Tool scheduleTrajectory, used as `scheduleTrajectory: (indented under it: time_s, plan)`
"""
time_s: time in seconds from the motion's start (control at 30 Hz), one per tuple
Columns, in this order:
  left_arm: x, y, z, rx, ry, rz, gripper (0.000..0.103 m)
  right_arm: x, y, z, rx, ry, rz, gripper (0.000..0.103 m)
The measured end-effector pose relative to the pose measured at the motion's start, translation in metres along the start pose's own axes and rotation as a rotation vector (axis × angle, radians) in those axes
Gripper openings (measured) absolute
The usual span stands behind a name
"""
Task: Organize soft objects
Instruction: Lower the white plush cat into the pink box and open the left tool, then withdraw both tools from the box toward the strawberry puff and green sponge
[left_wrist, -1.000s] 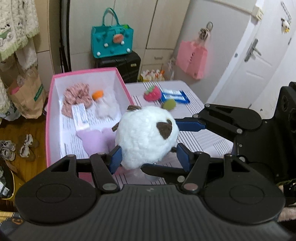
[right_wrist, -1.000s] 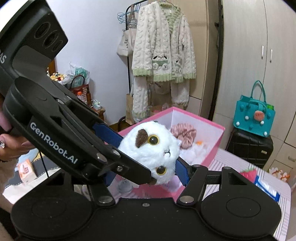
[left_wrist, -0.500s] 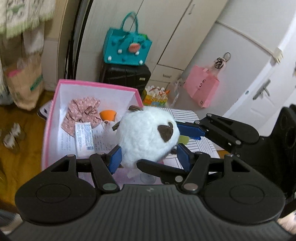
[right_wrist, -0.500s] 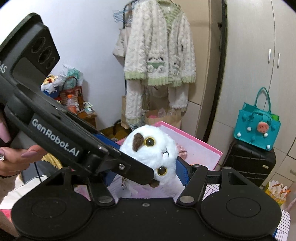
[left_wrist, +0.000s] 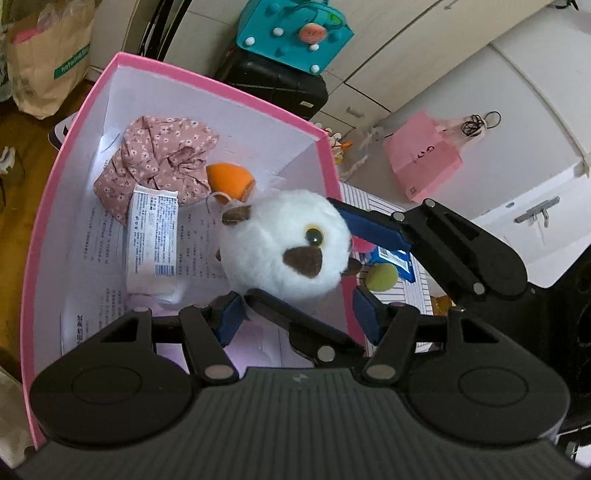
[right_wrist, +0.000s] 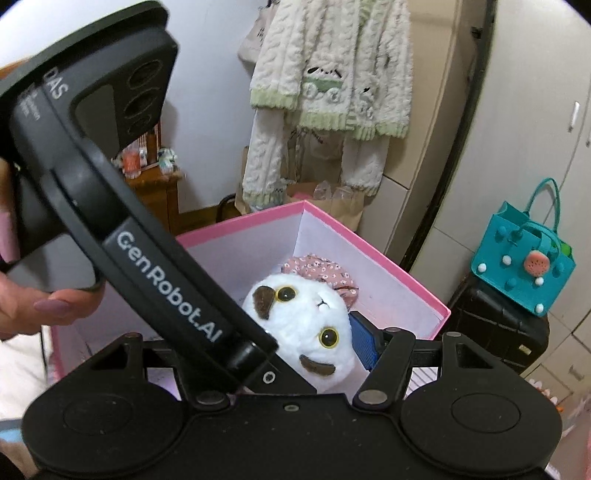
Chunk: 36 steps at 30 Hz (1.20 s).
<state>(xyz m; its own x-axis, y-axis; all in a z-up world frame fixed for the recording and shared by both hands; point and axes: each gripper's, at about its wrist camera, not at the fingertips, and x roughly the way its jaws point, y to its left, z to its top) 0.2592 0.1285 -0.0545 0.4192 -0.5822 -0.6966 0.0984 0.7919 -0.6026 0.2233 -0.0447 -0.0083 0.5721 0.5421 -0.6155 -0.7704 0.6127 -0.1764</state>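
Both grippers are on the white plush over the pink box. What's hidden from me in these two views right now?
- Left wrist view: box floor under the round white plush toy; the toy covers it.
- Left wrist view: near end of the pink cardboard box; the left gripper body hides it.
- Right wrist view: right gripper's left finger; the left gripper's black arm crosses it.

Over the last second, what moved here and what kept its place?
Both hand-held grippers carried the white plush cat from beside the pink box to over its inside and lower, rolling it so its face turns toward the left camera. The left hand-held gripper and right hand-held gripper stayed clamped on it. The floral scrunchie, orange sponge and tissue pack lie unmoved.
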Motion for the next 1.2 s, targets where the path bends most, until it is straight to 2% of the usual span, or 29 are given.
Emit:
scheduleTrajectory:
  time_s: [0.2,0.3,0.43,0.7,0.87,1.2]
  plan:
    - [-0.003,0.015,0.008,-0.029,-0.040,0.038,0.062,0.021,-0.008,-0.003,0.013,0.040,-0.016,0.069]
    - [-0.016,0.017,0.004,-0.049,-0.065,0.010,0.065,0.020,-0.008,-0.005,0.030,0.043,-0.045,0.072]
    - [-0.040,-0.001,-0.009,0.060,-0.145,0.068,0.068,0.006,-0.009,-0.008,0.074,0.034,-0.042,0.072]
    - [-0.065,-0.034,-0.032,0.214,-0.162,0.120,0.069,-0.038,0.006,-0.014,0.081,0.014,-0.035,0.072]
    - [-0.087,-0.051,-0.046,0.262,-0.185,0.157,0.070,-0.066,0.008,-0.018,0.153,0.000,0.021,0.072]
    - [-0.131,-0.091,-0.083,0.338,-0.205,0.233,0.074,-0.131,0.027,-0.024,0.208,-0.026,0.105,0.072]
